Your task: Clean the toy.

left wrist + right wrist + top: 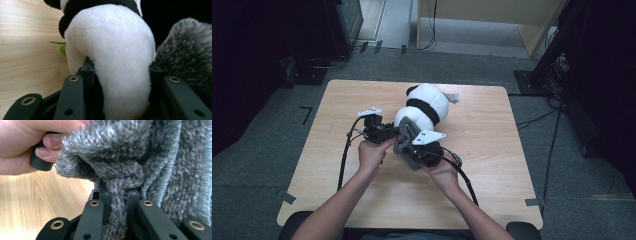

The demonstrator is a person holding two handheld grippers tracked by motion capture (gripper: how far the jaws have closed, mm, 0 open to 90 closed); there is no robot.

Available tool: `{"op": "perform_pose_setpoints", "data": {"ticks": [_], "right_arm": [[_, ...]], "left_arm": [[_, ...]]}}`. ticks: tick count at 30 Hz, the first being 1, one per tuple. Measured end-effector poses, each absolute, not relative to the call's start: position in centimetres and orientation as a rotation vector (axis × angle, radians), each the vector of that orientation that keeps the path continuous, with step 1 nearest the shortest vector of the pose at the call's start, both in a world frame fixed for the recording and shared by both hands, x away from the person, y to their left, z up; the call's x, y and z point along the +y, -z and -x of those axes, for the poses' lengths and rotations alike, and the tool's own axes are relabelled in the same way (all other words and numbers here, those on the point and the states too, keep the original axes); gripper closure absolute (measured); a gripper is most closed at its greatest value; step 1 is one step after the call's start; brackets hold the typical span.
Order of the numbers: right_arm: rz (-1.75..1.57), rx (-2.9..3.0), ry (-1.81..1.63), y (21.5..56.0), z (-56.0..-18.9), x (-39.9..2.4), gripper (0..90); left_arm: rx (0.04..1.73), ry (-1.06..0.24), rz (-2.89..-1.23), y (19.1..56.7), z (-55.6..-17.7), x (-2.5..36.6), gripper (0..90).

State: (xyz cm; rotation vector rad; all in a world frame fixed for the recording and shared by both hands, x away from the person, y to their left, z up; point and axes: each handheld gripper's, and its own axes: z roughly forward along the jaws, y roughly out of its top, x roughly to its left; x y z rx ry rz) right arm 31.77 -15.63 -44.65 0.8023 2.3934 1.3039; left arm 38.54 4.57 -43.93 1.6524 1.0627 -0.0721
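Two soft things are gripped at the middle of the wooden counter (pixel 492 150): a black-and-white plush panda (pixel 424 107) and a grey fuzzy cloth (pixel 404 142). The panda is laid on its side, its white end turned toward the person. That white end (pixel 117 62) is clamped between the jaws of the left hand-held gripper (pixel 384 132), which are pressed into the plush on both sides. A fold of the grey cloth (pixel 117 192) is pinched tightly between the nearly closed jaws of the right hand-held gripper (pixel 412 150). The cloth is bunched against the panda's white end, touching it. Something small and green (pixel 61 47) is seen beside the panda on the counter.
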Motion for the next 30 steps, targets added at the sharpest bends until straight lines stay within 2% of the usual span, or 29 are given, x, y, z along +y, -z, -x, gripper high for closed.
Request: {"op": "perform_pose_setpoints", "data": {"ticks": [9, 20, 30], "right_arm": [[-0.81, 2.45, -1.181, 46.4, -32.1, -14.9, 82.1], [-0.771, 2.429, -1.138, 47.6, -32.7, -15.9, 82.2], [-0.941, 2.451, -1.074, 48.8, -34.2, -17.6, 82.1]], "left_arm": [[1.053, 0.105, -1.61, 43.7, -38.5, 4.8, 55.6], [1.06, 0.127, -1.619, 44.2, -38.7, 5.0, 55.6], [1.061, 0.165, -1.59, 44.2, -38.8, 5.6, 55.6]]}}
